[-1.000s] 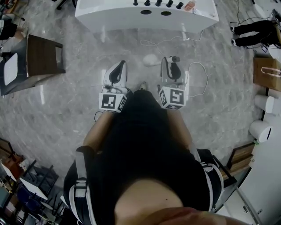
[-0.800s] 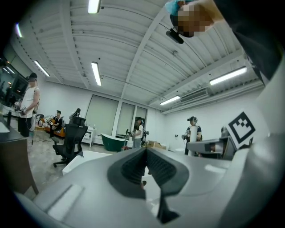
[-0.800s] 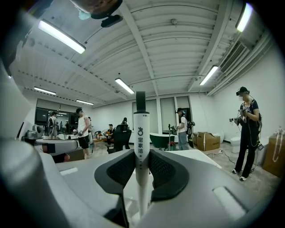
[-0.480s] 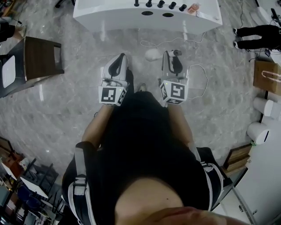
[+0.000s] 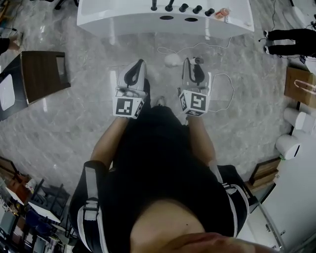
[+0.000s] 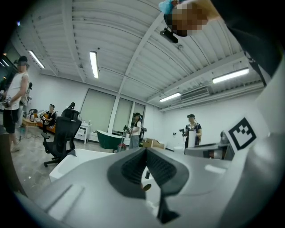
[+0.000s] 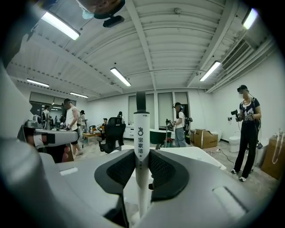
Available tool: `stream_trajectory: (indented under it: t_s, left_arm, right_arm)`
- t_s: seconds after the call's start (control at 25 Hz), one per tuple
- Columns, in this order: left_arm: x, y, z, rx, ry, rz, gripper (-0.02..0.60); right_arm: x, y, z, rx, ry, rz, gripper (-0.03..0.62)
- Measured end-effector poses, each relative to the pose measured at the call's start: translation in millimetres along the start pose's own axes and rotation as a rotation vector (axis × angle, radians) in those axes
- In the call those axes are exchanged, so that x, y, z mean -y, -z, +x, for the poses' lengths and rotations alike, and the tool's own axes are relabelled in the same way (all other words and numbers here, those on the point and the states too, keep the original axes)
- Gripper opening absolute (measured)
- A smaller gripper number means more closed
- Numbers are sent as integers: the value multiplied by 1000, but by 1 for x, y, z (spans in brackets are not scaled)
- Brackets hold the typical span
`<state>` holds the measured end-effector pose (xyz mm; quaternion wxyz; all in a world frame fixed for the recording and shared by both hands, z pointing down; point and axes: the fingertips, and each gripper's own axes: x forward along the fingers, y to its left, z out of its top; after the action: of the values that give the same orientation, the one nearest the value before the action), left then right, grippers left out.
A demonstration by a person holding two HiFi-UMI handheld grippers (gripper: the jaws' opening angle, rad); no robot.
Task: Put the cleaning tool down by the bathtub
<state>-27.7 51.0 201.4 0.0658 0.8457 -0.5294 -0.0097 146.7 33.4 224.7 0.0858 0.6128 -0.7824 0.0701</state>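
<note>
The cleaning tool has a white handle (image 7: 140, 151) with a black top. It stands upright between the pads of my right gripper (image 7: 141, 171), which is shut on it. In the head view the right gripper (image 5: 193, 66) is just short of the white bathtub (image 5: 118, 22), and the handle's black top (image 5: 197, 61) shows above its fingers. A white rounded end (image 5: 171, 60) to the gripper's left seems to belong to the tool. My left gripper (image 5: 134, 74) is level beside it, also facing the tub. Its fingertips (image 6: 145, 151) meet with nothing between them.
Black knobs (image 5: 183, 7) line the tub's rim. A white cable (image 5: 228, 89) loops on the marble floor to the right. A dark wooden stool (image 5: 43, 74) stands at the left, a paper bag (image 5: 298, 84) and white cylinders (image 5: 289, 146) at the right. People stand beyond the tub.
Both grippers have moved forward toward the bathtub, the right one still carrying the tool. The tub's front wall now lies closer to the fingertips.
</note>
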Motion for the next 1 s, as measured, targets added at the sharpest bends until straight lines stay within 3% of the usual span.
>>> stream_trajectory:
  t_s: [0.44,1.0]
  left_arm:
    - [-55,54,77,-62,-1,-32,9]
    - [-100,156,147,-125,-11,-82,9]
  right_arm:
    - [8,59,107,-73,28,10,98]
    - [19,186,211,-180,33,1,98]
